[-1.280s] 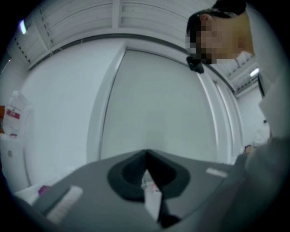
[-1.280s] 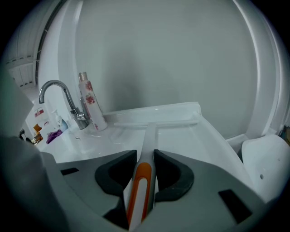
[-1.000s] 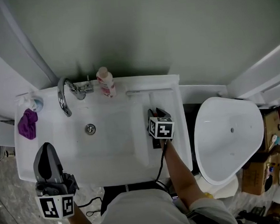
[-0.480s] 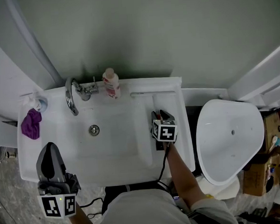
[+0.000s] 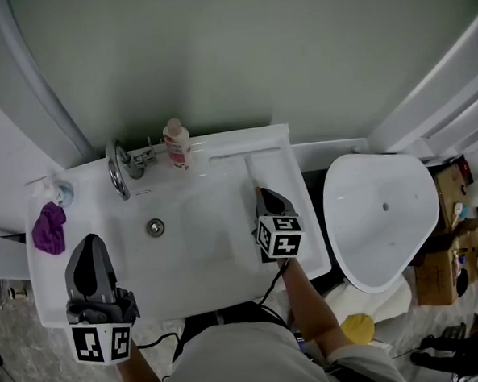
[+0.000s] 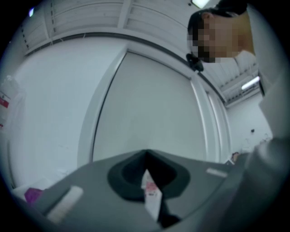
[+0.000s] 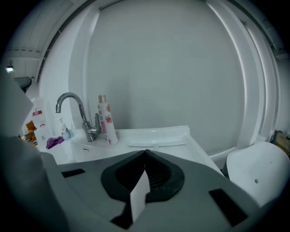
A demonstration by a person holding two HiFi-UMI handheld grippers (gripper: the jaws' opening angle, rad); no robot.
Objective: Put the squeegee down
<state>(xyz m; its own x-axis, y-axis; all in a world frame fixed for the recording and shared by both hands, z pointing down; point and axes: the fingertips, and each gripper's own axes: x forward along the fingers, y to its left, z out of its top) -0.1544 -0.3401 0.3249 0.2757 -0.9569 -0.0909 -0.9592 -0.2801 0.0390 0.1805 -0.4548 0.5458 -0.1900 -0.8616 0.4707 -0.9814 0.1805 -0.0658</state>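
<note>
Squeegee [image 5: 249, 156] [image 7: 156, 143] is lying flat on the back right ledge of the sink [image 5: 180, 291], white on white, a little ahead of the right gripper [image 5: 268, 196] [image 7: 145, 152] and clear of its fingertips. The right gripper is hanging over the sink's right side; its jaws have just been closing and are meeting tip to tip with nothing between them. The left gripper [image 5: 87, 248] [image 6: 145, 153] is hanging over the sink's front left corner, well apart from the squeegee, its jaws likewise pressing together, empty.
</note>
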